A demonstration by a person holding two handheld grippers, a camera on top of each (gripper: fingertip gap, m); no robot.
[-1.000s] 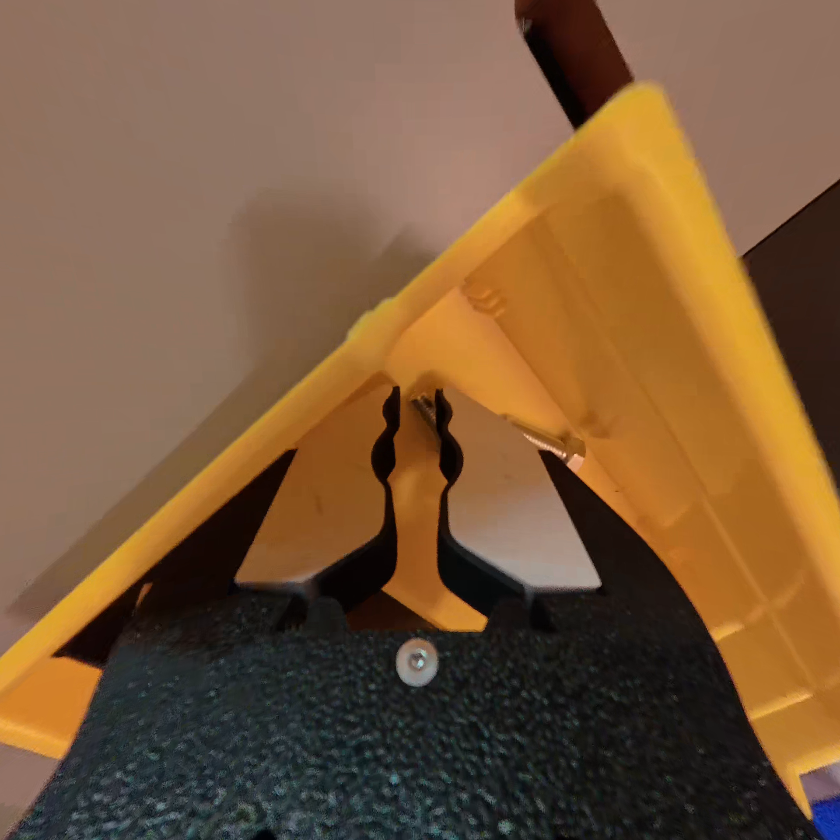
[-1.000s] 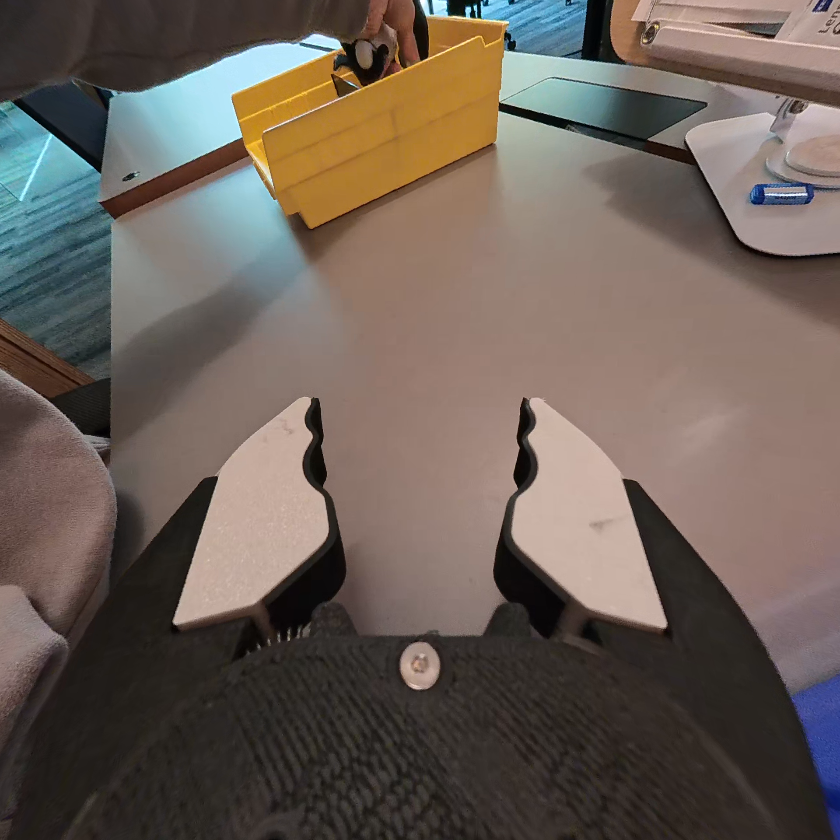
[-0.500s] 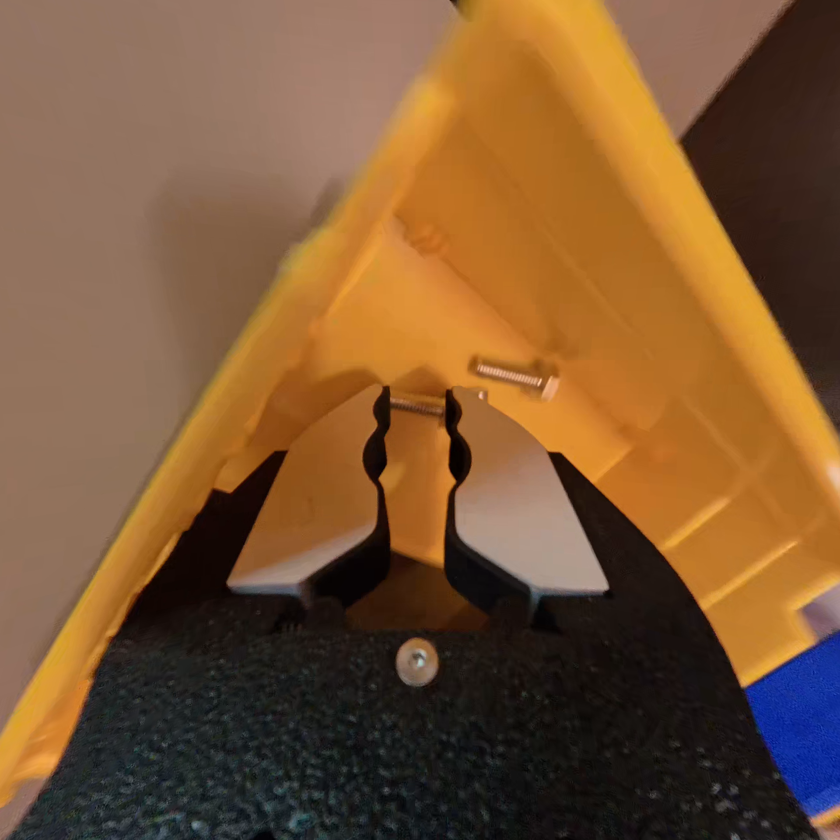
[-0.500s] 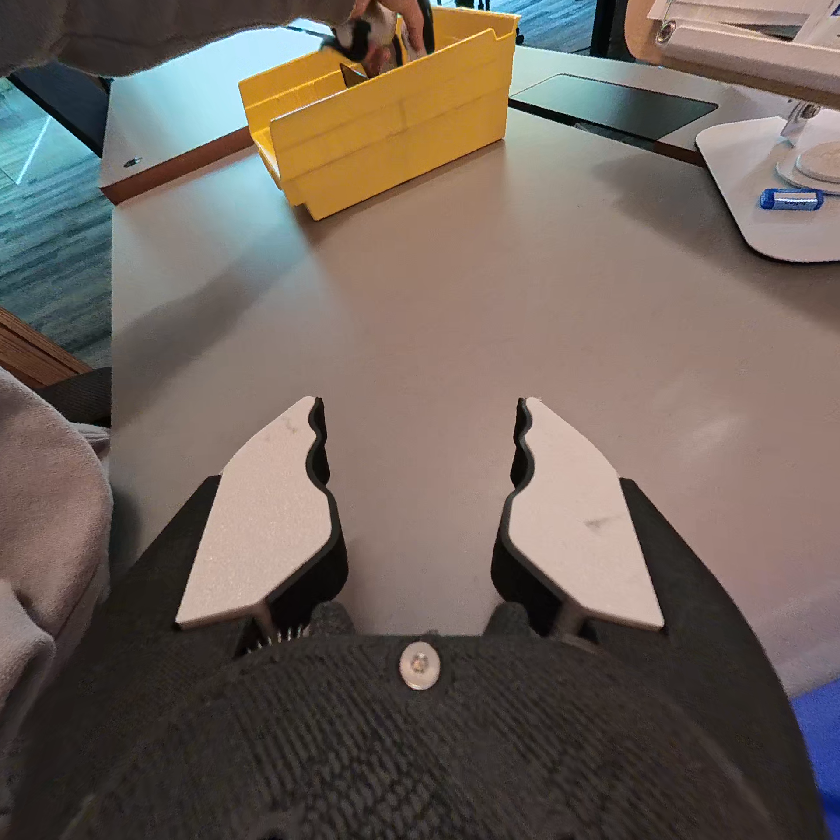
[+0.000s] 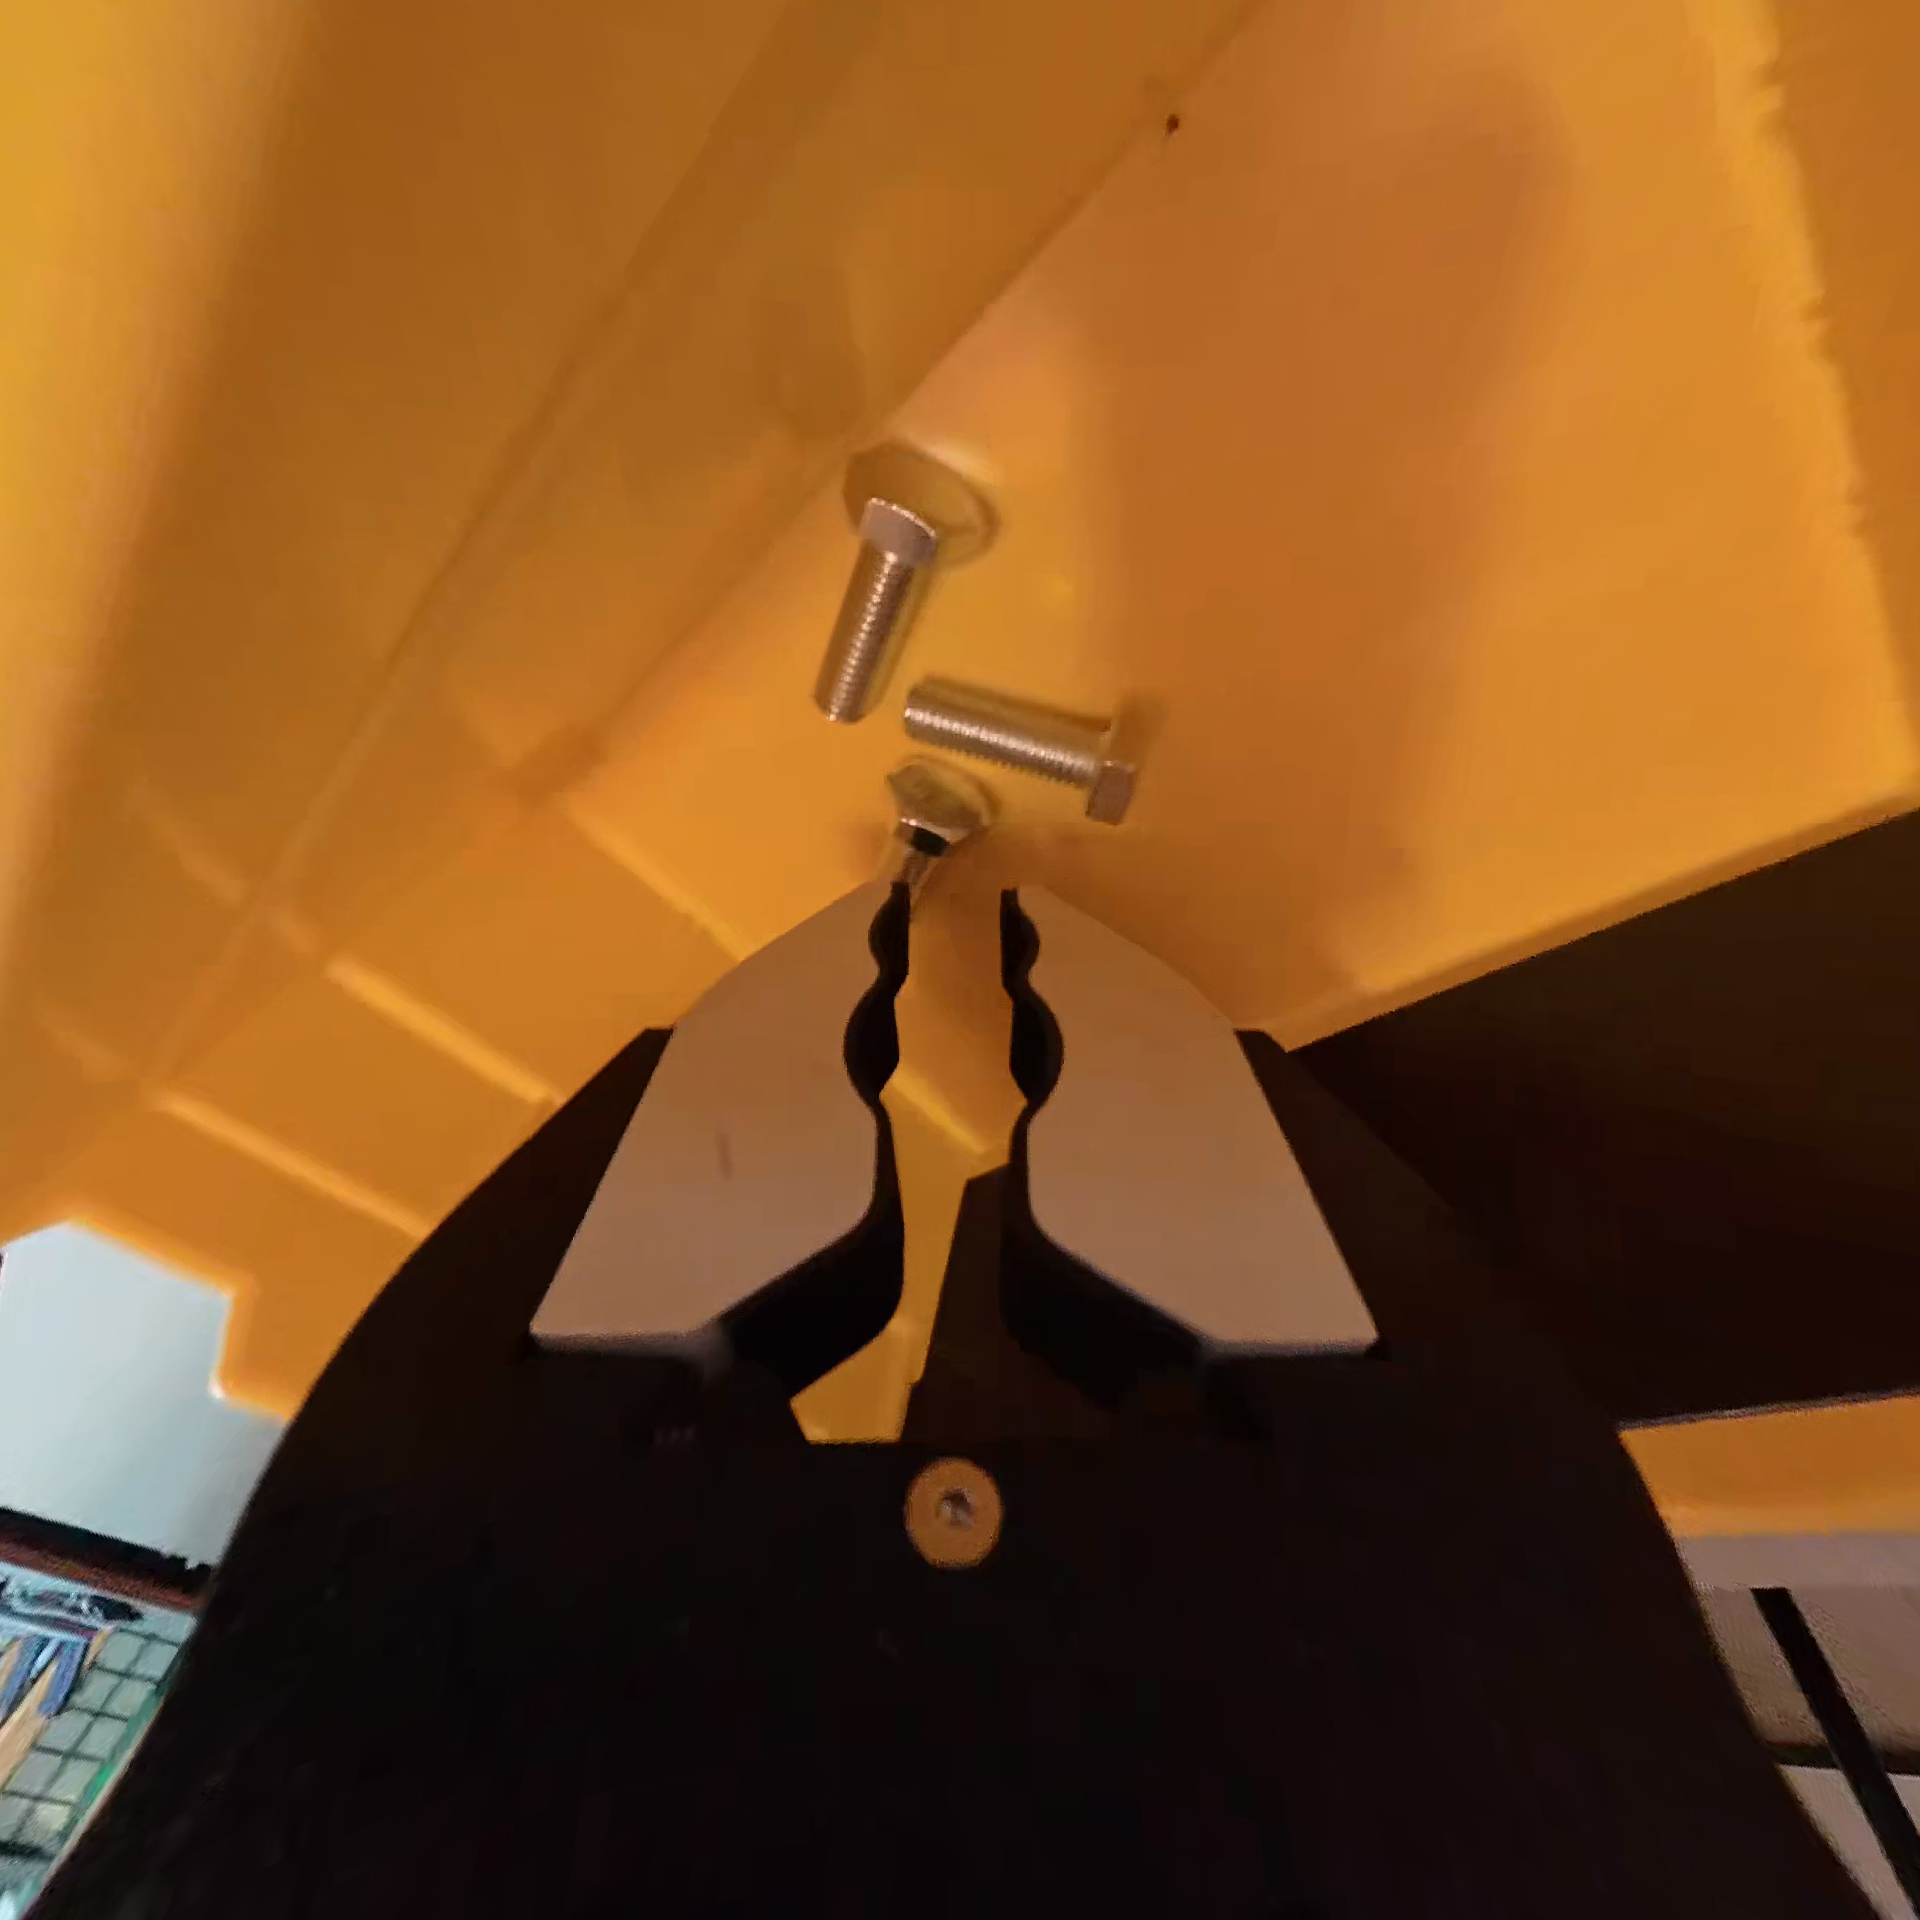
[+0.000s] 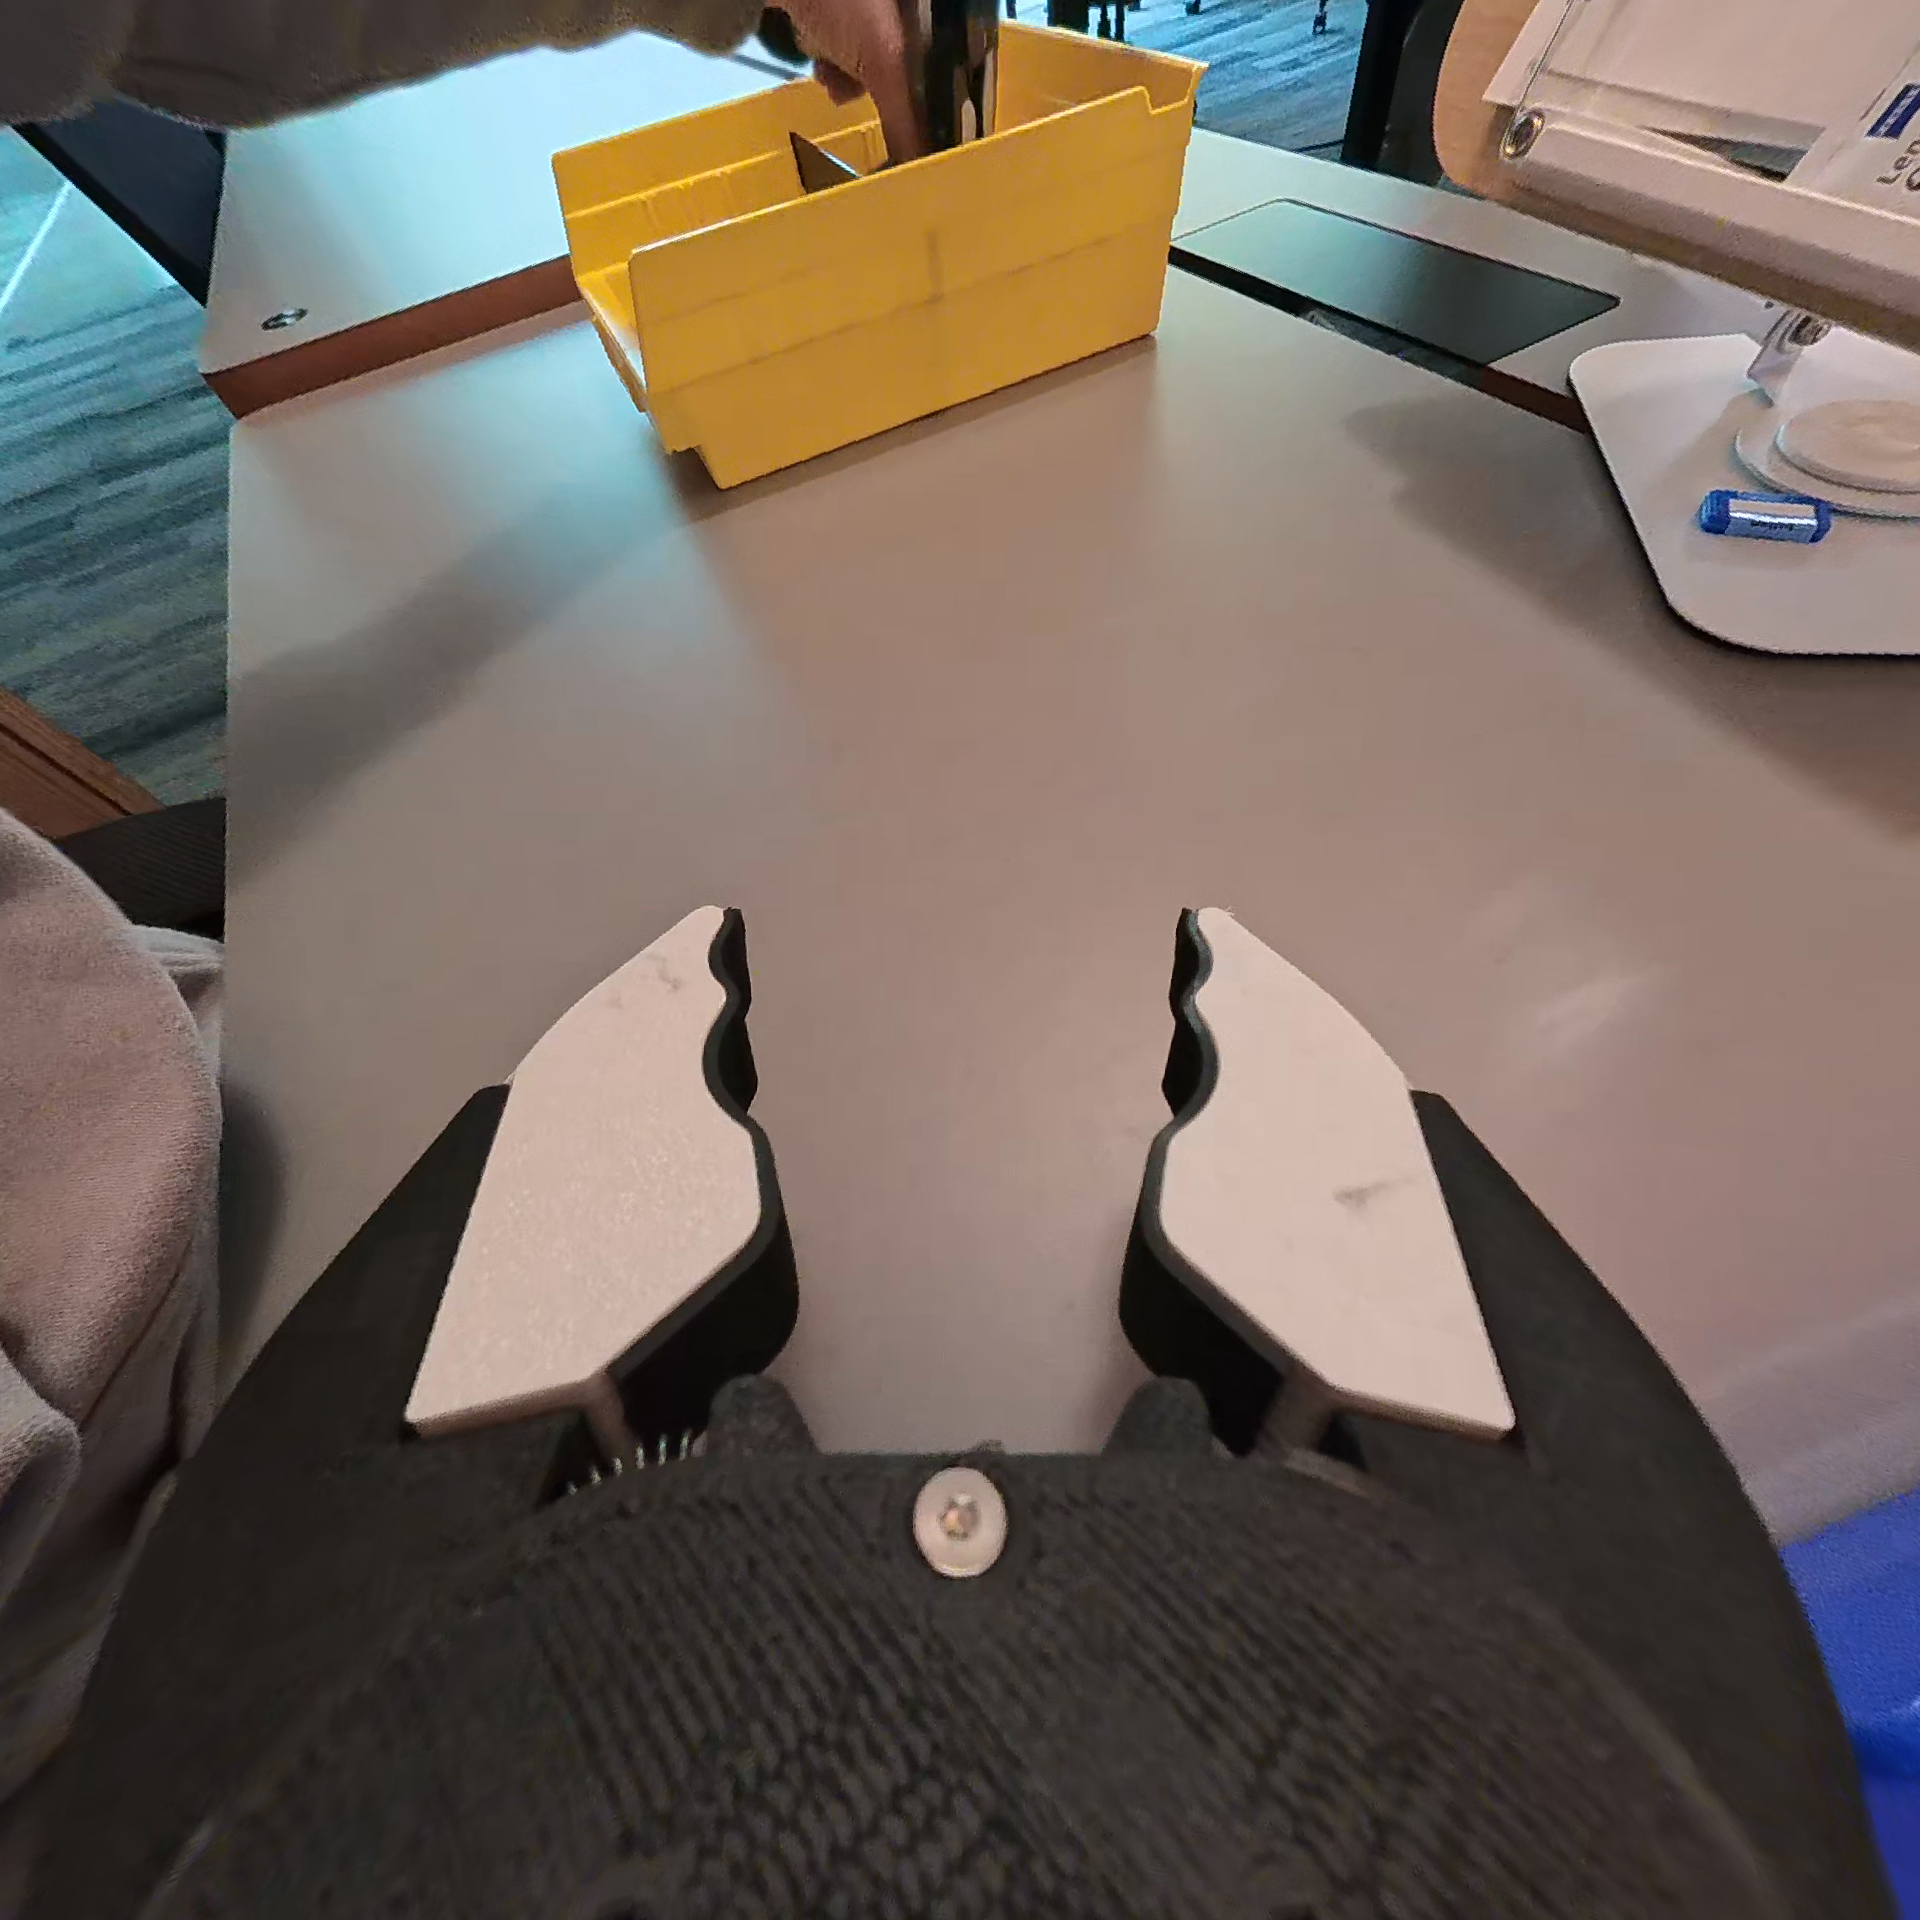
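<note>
My left gripper (image 5: 951,899) is down inside a yellow bin (image 5: 416,416), its jaws a narrow way apart with yellow showing between them. Three silver hex bolts lie on the bin floor. One bolt (image 5: 930,816) rests against my left fingertip (image 5: 883,925); the right pad stands clear of it. The other two bolts (image 5: 878,613) (image 5: 1013,743) lie just beyond. In the right wrist view the bin (image 6: 883,281) stands at the far side of the grey table (image 6: 987,675), with a hand and the left gripper (image 6: 956,83) in it. My right gripper (image 6: 961,925) is open and empty above the table.
A black divider (image 6: 821,166) stands in the bin. A white stand base (image 6: 1714,582) with a small blue object (image 6: 1764,516) is at the right. A black panel (image 6: 1392,281) is set into the table. A grey sleeve (image 6: 94,1143) is at the left, a blue thing (image 6: 1860,1662) at the lower right. The left gripper's tips are roughly 55 centimeters from the right gripper's.
Half a second ago a bolt sat crosswise between my left pads. Now it leans on the left fingertip only and the jaws are narrower. The left gripper went deeper into the bin.
</note>
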